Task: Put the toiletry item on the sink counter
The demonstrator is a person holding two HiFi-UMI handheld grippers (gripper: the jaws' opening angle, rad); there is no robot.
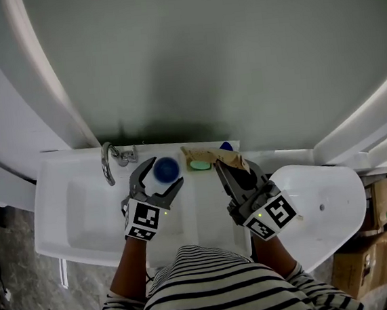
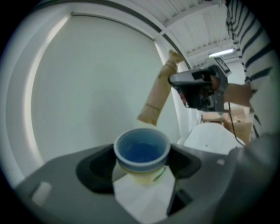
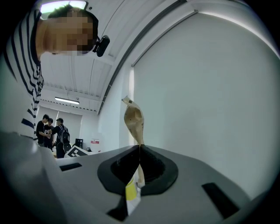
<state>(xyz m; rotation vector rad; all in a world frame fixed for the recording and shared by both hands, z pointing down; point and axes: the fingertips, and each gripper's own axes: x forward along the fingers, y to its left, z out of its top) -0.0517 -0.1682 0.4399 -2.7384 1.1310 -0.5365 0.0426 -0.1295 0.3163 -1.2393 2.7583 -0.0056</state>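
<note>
A tan, crumpled toiletry tube (image 1: 214,156) sticks out of my right gripper (image 1: 226,169), which is shut on its lower end above the white sink counter (image 1: 205,204). In the right gripper view the tube (image 3: 134,122) rises straight from the closed jaws of the right gripper (image 3: 139,151). My left gripper (image 1: 161,175) is closed around a blue-rimmed cup (image 1: 166,168) over the counter, just right of the basin. In the left gripper view the cup (image 2: 142,151) sits between the wide jaws, with the tube (image 2: 158,94) and the right gripper (image 2: 199,89) beyond it.
A chrome faucet (image 1: 108,162) stands at the back of the basin (image 1: 83,209). A green soap (image 1: 199,164) and a small blue item (image 1: 226,146) lie at the counter's back edge. A white toilet lid (image 1: 321,207) is on the right, with cardboard boxes (image 1: 367,263) beyond.
</note>
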